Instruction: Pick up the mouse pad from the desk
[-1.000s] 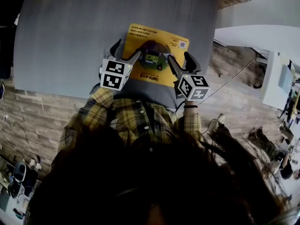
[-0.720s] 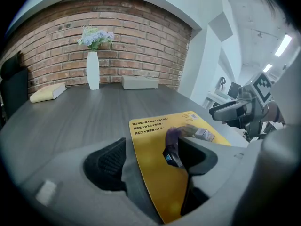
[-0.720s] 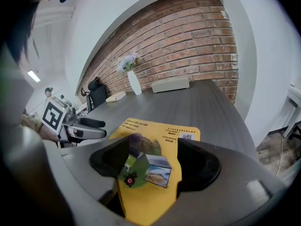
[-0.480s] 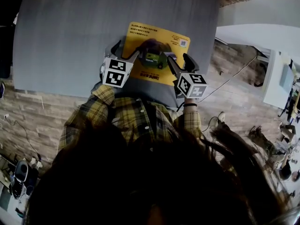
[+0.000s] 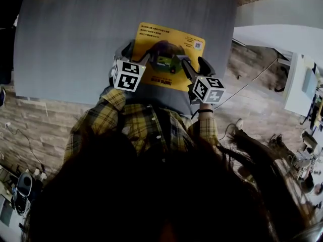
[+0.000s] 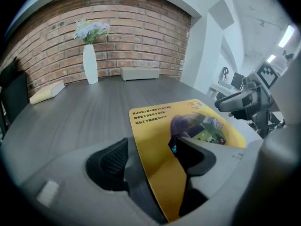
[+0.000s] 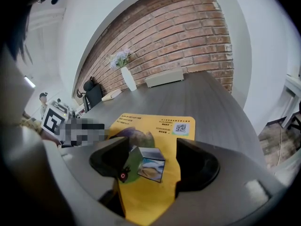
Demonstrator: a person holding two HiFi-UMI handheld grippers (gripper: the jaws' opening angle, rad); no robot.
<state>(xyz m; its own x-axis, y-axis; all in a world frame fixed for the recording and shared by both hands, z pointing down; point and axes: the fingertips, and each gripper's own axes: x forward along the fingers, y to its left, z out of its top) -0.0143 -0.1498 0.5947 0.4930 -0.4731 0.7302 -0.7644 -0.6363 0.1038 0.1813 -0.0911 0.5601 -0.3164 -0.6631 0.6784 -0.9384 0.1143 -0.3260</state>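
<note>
Straddling the pad (image 5: 169,54) at the near edge of the tabletop (image 5: 70,44), fingers of the left gripper (image 6: 153,149) are standing apart, having just been closing; the right gripper (image 7: 150,161) is gaping too, both hiding its near corners.

We see a grey desk (image 6: 84,112) set against a red brick wall (image 6: 141,36), with a white vase (image 6: 90,64) of pale flowers (image 6: 91,30) at its far left. We note a white column (image 6: 200,55) to the right and plank flooring (image 5: 40,120) beneath.

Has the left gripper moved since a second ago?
Yes. The left gripper went away from the desk's near edge, toward the mouse pad. Its jaws have just been closing, pad edge between them.
</note>
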